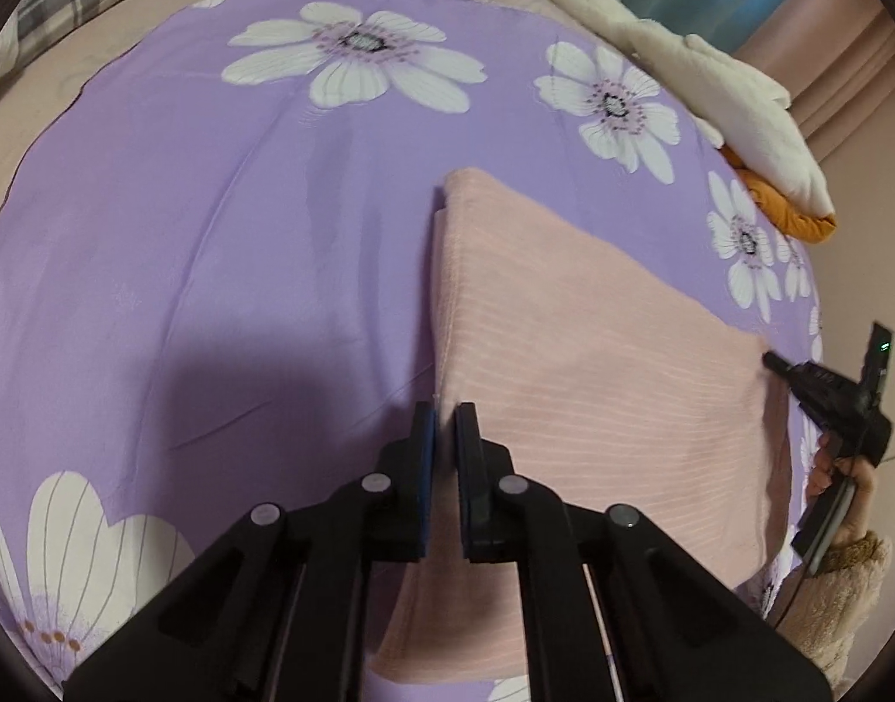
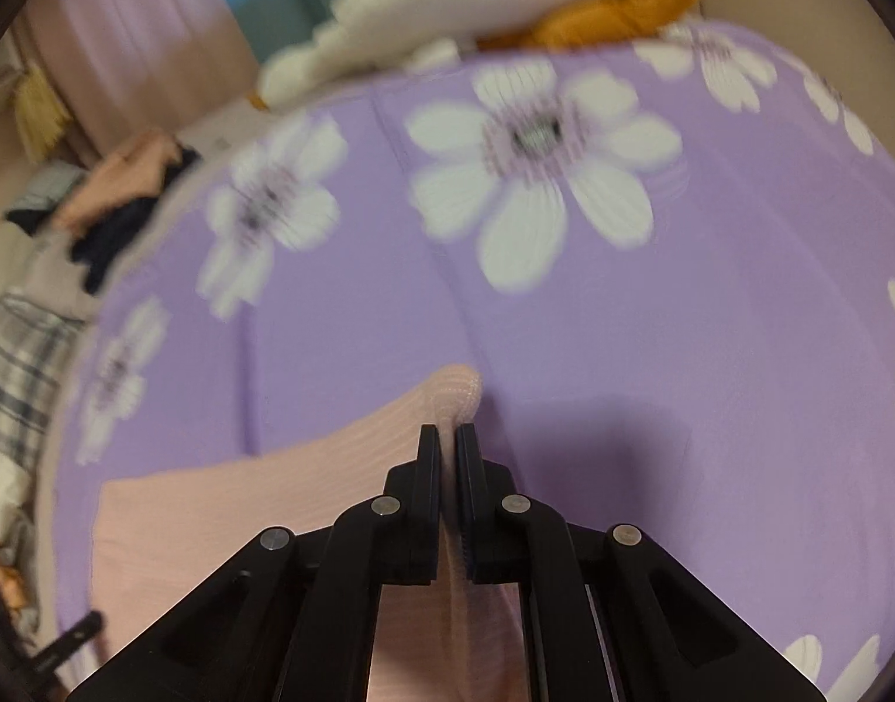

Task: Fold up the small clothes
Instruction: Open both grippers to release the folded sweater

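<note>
Bed point(image 1: 184, 234) under a purple sheet printed with big white daisies; pink curtains and a teal one behind, a white-and-orange plush toy point(image 1: 711, 88) along the far edge. One garment only: a pale pink ribbed cloth point(image 1: 594, 351), lying on the sheet. Two tongs: left tongs point(image 1: 444, 415) pressed together on the cloth's near-left edge, right tongs point(image 2: 447, 436) pinching a bunched corner of the same cloth.

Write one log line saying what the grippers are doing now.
left hand-held gripper: shut on pink cloth edge | right hand-held gripper: shut on pink cloth corner | surface: purple flowered sheet
</note>
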`<state>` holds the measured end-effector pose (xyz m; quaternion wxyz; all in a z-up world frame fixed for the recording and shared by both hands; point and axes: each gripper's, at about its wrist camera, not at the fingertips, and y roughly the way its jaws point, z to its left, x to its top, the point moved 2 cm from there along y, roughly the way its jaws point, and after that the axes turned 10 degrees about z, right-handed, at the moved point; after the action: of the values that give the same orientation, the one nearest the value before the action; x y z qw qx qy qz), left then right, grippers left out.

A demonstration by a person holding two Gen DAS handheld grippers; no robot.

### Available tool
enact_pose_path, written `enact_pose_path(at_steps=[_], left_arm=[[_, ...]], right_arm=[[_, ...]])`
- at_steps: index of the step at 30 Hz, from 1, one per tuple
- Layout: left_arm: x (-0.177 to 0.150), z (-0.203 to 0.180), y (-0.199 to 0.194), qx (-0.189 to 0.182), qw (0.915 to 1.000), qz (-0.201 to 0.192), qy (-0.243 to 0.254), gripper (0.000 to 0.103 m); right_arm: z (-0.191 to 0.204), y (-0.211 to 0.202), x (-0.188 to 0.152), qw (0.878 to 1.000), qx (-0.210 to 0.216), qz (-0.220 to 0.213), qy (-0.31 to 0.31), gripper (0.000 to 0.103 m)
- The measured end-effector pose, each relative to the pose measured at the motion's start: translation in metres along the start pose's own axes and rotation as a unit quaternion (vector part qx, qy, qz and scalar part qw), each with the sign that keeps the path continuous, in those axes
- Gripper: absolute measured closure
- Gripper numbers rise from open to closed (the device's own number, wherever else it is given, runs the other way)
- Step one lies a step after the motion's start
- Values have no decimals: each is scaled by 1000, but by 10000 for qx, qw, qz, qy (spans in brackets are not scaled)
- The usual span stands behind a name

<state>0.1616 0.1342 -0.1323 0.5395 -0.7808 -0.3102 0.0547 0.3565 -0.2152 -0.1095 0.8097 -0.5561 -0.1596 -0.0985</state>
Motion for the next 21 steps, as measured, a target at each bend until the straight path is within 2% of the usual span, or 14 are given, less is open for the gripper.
enact_pose_path(at_steps=[2, 4, 11, 12, 14, 15, 16, 20, 21], left_arm=[[-1, 0, 1, 43, 10000, -5, 44, 95], [-2, -1, 0, 162, 9998, -11, 105, 93], [-9, -3, -3, 283, 9995, -24, 127, 93], [-10, -4, -5, 296, 9995, -12, 127, 91], [-12, -5, -7, 282, 9995, 14, 122, 86], [-14, -5, -9, 238, 9996, 22, 115, 80], [-16, -4, -11, 192, 9998, 29, 106, 73], [-30, -2, -16, -4, 9999, 127, 45, 58], [-34, -2, -16, -38, 9999, 155, 33, 50]], right_arm=[[-6, 22, -5, 9996, -80, 266, 71, 96], [-7, 28, -9, 9997, -79, 222, 28, 96], [-3, 18, -10, 9996, -233, 179, -37, 96], [-2, 12, -11, 9995, -271, 173, -55, 93], [0, -2, -17, 9997, -217, 102, -80, 77], [-1, -7, -21, 9998, -145, 73, -93, 62], [-2, -15, -26, 9999, -60, 33, -102, 56], [-8, -43, -55, 9998, 174, 9, -79, 55], [-11, -46, -61, 9997, 222, 28, -35, 55]])
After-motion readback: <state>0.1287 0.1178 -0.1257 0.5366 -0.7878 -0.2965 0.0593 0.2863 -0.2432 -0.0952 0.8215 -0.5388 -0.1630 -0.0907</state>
